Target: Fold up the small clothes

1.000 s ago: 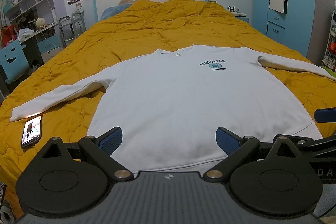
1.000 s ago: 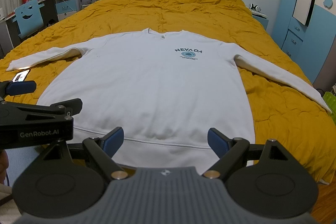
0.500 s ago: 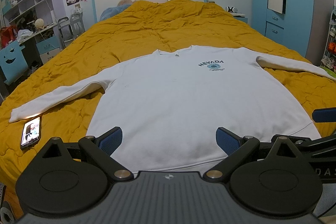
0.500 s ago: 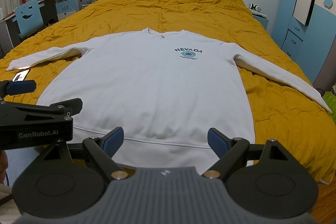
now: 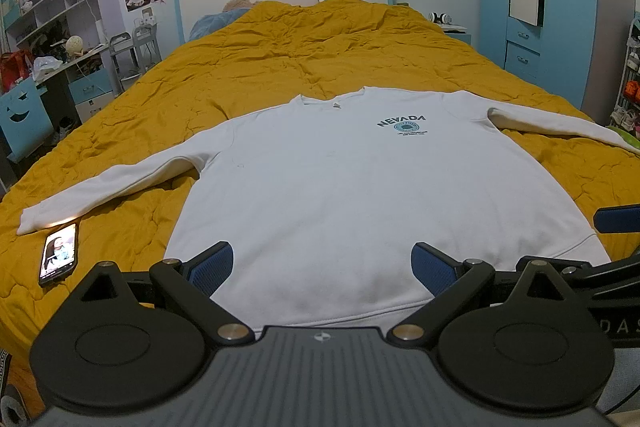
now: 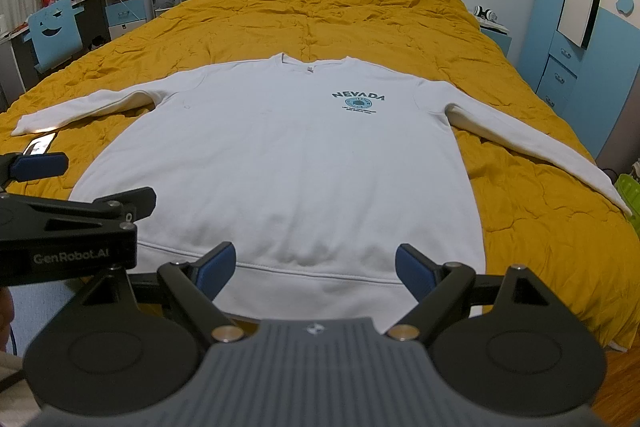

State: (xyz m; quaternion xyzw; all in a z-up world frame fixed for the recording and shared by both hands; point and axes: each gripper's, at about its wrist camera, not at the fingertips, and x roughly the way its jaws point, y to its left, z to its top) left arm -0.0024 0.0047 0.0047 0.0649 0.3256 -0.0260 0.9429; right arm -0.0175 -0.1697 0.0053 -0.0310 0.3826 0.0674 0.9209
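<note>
White sweatshirt (image 5: 360, 195) flat on yellow bedspread (image 5: 320, 59), both grippers' fingers (image 5: 210, 263) (image 6: 414, 269) wide, empty

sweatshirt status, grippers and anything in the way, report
Left gripper and right gripper open, empty. White sweatshirt flat, unfolded. Phone beside left cuff.

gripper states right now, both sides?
Left gripper: open, holding nothing, above the hem of the white sweatshirt.
Right gripper: open, holding nothing, above the same hem.
</note>
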